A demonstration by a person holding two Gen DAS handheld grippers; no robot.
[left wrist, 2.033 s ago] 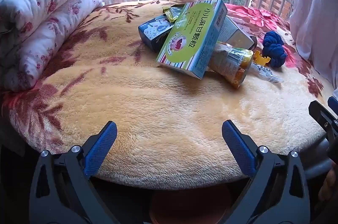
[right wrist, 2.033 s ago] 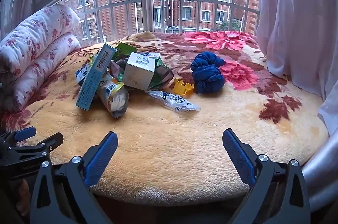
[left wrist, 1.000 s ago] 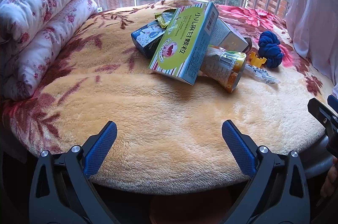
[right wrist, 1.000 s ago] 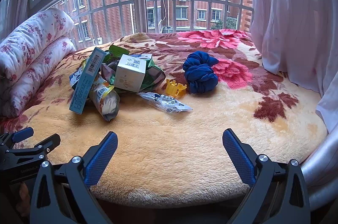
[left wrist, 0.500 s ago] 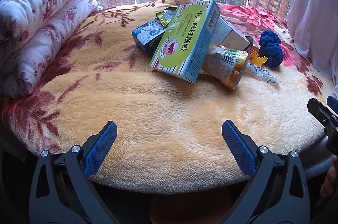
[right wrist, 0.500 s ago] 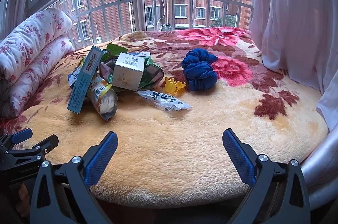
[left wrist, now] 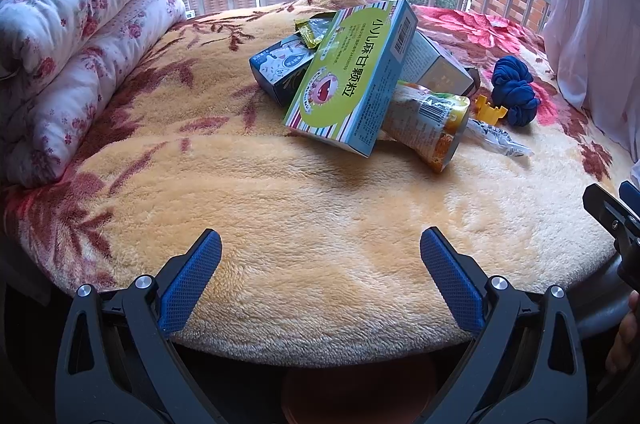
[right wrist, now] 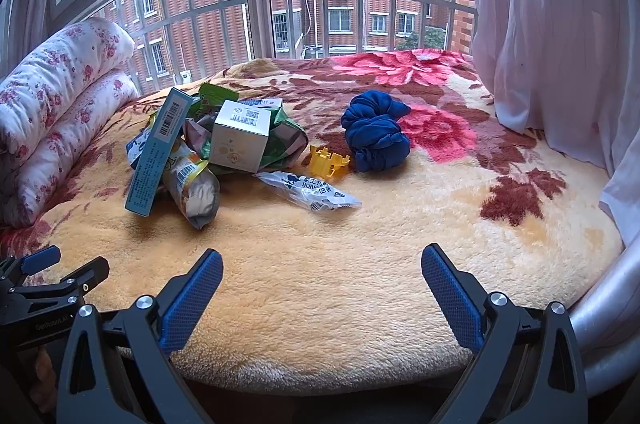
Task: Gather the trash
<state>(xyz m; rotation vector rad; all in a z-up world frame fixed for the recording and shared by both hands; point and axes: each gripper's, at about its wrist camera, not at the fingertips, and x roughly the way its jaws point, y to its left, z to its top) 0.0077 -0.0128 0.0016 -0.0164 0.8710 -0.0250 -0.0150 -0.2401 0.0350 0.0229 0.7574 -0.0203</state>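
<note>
Lying well beyond both grippers' spread, empty fingers (left wrist: 188, 284), the trash pile (right wrist: 208, 147) sits untouched.

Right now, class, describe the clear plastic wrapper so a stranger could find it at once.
Start at the floral blanket under the window and find the trash pile at its middle. The clear plastic wrapper lies flat, nearest the right gripper, just before the yellow toy. Unlike neighbouring boxes, it is see-through with blue print.

Trash pile (right wrist: 208, 147) lies on blanket (right wrist: 360, 284), left of cloth bundle (right wrist: 376, 135).
</note>
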